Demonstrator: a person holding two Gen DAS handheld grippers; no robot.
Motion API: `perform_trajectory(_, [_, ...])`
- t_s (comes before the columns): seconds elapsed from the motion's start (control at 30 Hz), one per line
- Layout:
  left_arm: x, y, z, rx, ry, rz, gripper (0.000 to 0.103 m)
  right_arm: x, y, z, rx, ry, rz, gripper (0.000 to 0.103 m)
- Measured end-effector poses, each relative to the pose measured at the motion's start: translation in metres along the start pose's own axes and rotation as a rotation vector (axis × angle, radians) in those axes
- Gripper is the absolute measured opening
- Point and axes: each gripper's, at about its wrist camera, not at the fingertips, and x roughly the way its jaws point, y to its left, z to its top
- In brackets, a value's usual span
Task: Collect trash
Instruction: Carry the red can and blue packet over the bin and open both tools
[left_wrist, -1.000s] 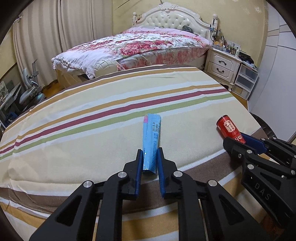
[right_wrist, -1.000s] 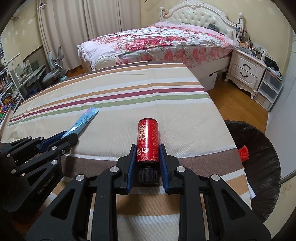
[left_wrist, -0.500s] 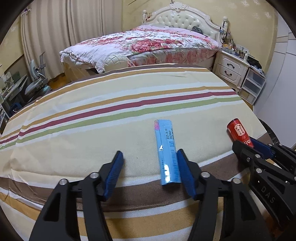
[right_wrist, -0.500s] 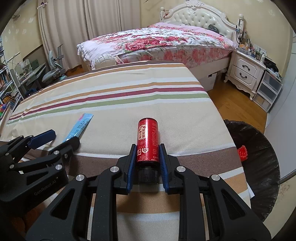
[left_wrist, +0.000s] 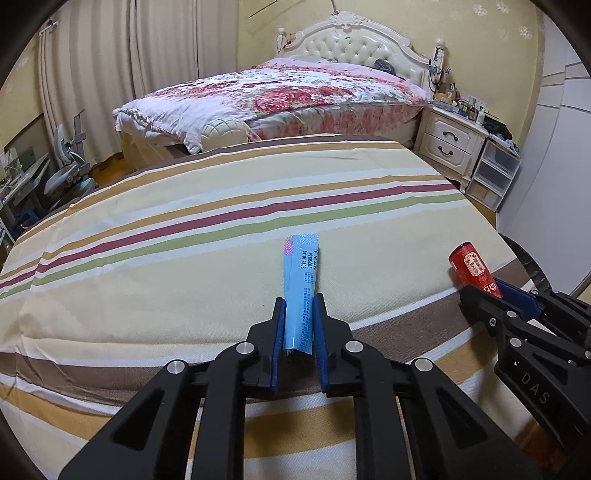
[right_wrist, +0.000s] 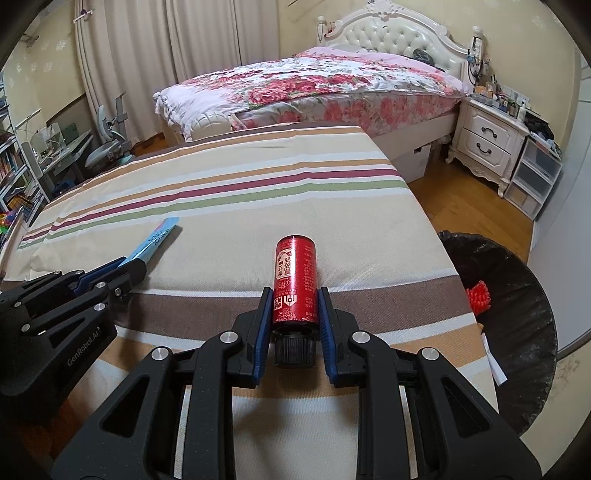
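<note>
Jaws of the left gripper (left_wrist: 299, 314) were closed on the near end of a flat blue sachet (left_wrist: 300, 284), whose far end pointed toward 12 o'clock over the striped surface (left_wrist: 184, 258). Jaws of the right gripper (right_wrist: 294, 312) were clamped, at a narrow opening, on the lower body of a red bottle (right_wrist: 294, 280); its black cap (right_wrist: 294, 350) sat behind the pads, toward 6 o'clock. In the right wrist view the left gripper (right_wrist: 138, 264) lay at 9 o'clock with the sachet (right_wrist: 159, 238) projecting from it. In the left wrist view the bottle (left_wrist: 474, 271) and right gripper (left_wrist: 491, 295) appeared at 3 o'clock. A black-lined bin (right_wrist: 517, 332) stood beside the surface at 3 o'clock of the right gripper, with a red item (right_wrist: 478, 297) inside. A floral-covered bed (right_wrist: 314, 85) stood at 12 o'clock beyond the surface.
</note>
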Motion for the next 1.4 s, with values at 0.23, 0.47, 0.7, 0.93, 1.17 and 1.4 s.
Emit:
perform_trajectory(0.23, [-0.016,-0.016,-0.007,0.003,-0.026,-0.039,0.016,-0.012,-0.012,-0.011,0.012,-0.007,-0.012,0.023])
perform_trajectory(0.47, [-0.033,-0.049,-0.006,0.059,-0.083,-0.074,0.016,-0.031,-0.035,-0.017,0.038,-0.035,-0.049,0.023])
perform_trajectory(0.7, [-0.032,-0.08,-0.004,0.105,-0.092,-0.094,0.016,-0.051,-0.067,-0.021,0.083,-0.071,-0.105,0.023])
perform_trajectory(0.93, [-0.028,-0.109,0.001,0.148,-0.097,-0.1,0.016,-0.06,-0.104,-0.024,0.142,-0.095,-0.162,0.023])
perform_trajectory(1.17, [-0.024,-0.137,0.009,0.186,-0.103,-0.114,0.016,-0.067,-0.133,-0.028,0.181,-0.113,-0.197,0.023])
perform_trajectory(1.4, [-0.022,-0.161,0.015,0.215,-0.109,-0.129,0.016,-0.073,-0.153,-0.034,0.209,-0.123,-0.216,0.023])
